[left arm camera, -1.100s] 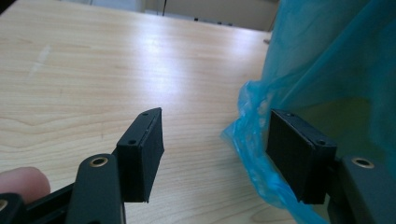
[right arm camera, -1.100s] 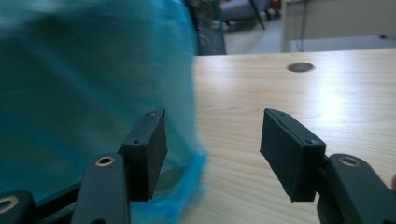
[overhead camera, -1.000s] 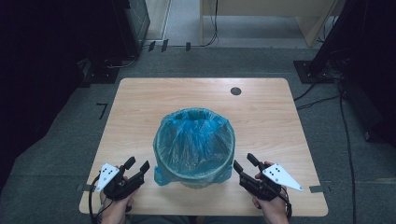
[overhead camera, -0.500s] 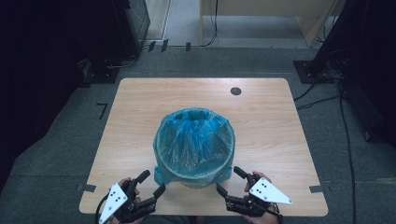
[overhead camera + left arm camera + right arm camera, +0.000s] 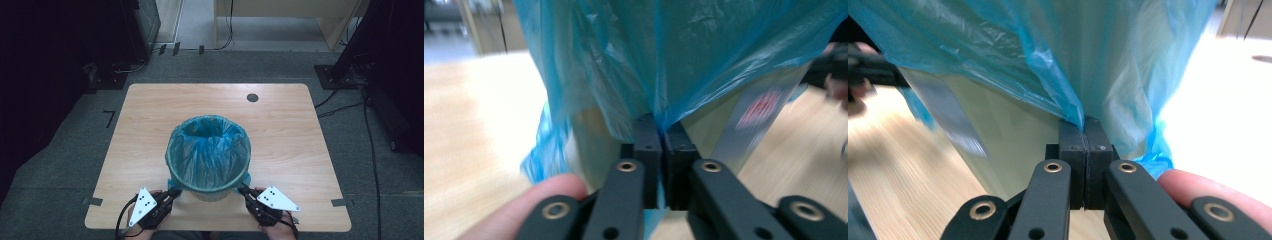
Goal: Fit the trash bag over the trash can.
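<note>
A pale bin point(image 5: 210, 192) lined with a blue plastic bag point(image 5: 207, 150) stands near the front middle of the wooden table point(image 5: 145, 110). My left gripper point(image 5: 176, 192) is at the bin's lower left, and its jaws have just closed on the hanging edge of the blue bag point(image 5: 659, 75). My right gripper point(image 5: 242, 190) is at the bin's lower right, and its jaws have likewise just closed, pinching the skirt of the blue bag point(image 5: 1063, 85) between the pads. Both of my grippers point(image 5: 661, 131) point(image 5: 1084, 125) sit low by the bin's side wall.
A dark round hole point(image 5: 252, 97) marks the table's far right. Dark stands and cables point(image 5: 350, 100) surround the table on the grey floor. The person's hand point(image 5: 280, 230) holds the right gripper at the table's front edge.
Both grippers moved inward and lower toward the bin's base. Their jaws, open earlier, now pinch the bag's hanging edge on each side.
</note>
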`<action>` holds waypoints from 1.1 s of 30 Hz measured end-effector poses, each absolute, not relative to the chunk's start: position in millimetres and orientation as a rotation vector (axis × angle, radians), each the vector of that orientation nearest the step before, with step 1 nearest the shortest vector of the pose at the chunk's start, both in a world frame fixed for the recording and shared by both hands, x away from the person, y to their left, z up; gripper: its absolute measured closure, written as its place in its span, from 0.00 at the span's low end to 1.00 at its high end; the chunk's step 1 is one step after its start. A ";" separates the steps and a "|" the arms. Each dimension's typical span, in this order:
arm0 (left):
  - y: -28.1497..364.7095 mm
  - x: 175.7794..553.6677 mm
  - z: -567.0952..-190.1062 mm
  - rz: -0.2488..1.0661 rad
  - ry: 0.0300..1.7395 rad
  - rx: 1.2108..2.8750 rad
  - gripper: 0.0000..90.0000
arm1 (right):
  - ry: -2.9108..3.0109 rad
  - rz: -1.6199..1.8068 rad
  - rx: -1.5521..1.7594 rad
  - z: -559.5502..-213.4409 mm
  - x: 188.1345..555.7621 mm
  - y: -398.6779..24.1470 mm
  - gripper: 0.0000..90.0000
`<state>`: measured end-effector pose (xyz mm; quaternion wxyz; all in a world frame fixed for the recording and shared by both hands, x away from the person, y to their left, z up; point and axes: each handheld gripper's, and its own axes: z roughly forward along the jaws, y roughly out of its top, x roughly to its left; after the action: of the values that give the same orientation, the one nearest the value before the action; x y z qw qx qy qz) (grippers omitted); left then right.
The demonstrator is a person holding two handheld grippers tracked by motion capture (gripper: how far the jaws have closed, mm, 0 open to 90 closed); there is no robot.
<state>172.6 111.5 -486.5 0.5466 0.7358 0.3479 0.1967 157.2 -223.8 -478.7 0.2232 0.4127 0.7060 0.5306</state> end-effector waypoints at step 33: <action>135.4 168.2 -499.1 0.313 0.879 1.847 0.20 | 2.120 1.411 1.093 -500.4 157.5 -247.1 0.26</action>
<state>168.2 135.4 -499.1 0.5108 0.7673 0.3652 0.1301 157.5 -247.1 -500.4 0.1843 0.3877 0.7519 0.5004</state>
